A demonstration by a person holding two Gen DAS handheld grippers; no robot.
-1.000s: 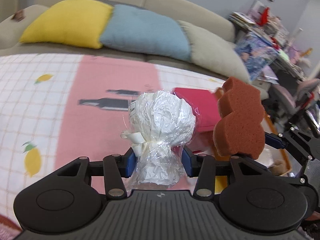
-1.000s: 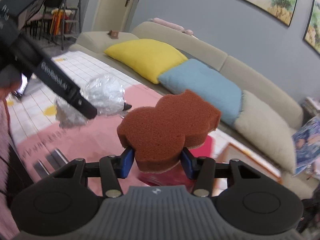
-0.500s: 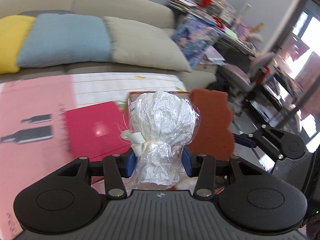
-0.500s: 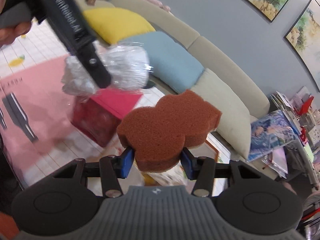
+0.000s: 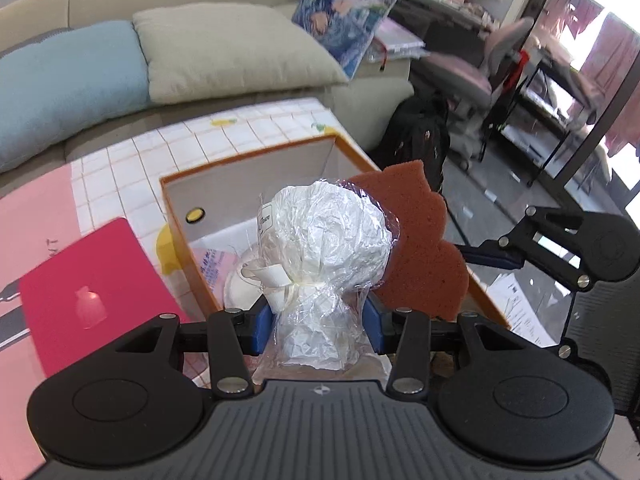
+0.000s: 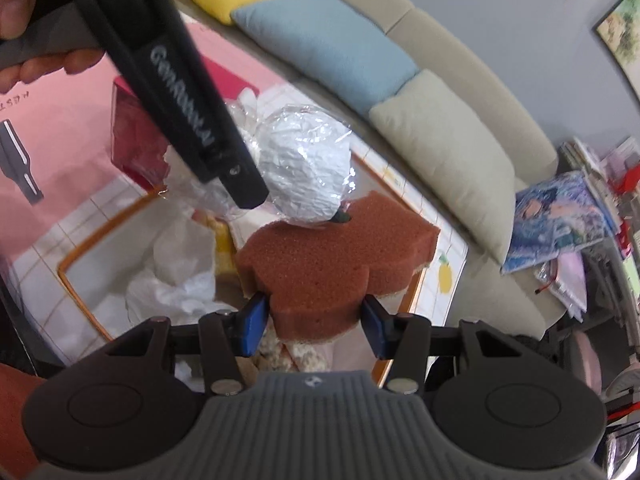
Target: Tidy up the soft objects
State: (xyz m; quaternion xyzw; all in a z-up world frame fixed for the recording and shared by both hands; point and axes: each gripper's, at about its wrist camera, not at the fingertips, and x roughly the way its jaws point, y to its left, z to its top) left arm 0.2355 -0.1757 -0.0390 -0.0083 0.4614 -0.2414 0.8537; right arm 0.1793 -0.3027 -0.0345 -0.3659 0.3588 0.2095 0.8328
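Note:
My left gripper (image 5: pixel 318 326) is shut on a white ball wrapped in clear film (image 5: pixel 320 248), tied with a white ribbon. It hangs over an orange-rimmed white box (image 5: pixel 240 164). My right gripper (image 6: pixel 314 326) is shut on a brown lobed sponge (image 6: pixel 332 256), also above the box (image 6: pixel 80 256). In the left wrist view the sponge (image 5: pixel 424 252) sits just right of the ball. In the right wrist view the wrapped ball (image 6: pixel 306 168) hangs just beyond the sponge, with the left gripper's black arm across it.
The box holds white wrapped items (image 6: pixel 176 276) and a yellow thing (image 6: pixel 224 248). A magenta box (image 5: pixel 92 292) lies left of it on the pink and tiled cloth. A sofa with blue (image 5: pixel 60 88) and beige (image 5: pixel 224 48) cushions runs behind; the floor and a chair (image 5: pixel 472 76) lie right.
Both grippers swung right across the table, from over the pink cloth to above the orange-rimmed box. Ball and sponge stayed gripped, and now hang close together.

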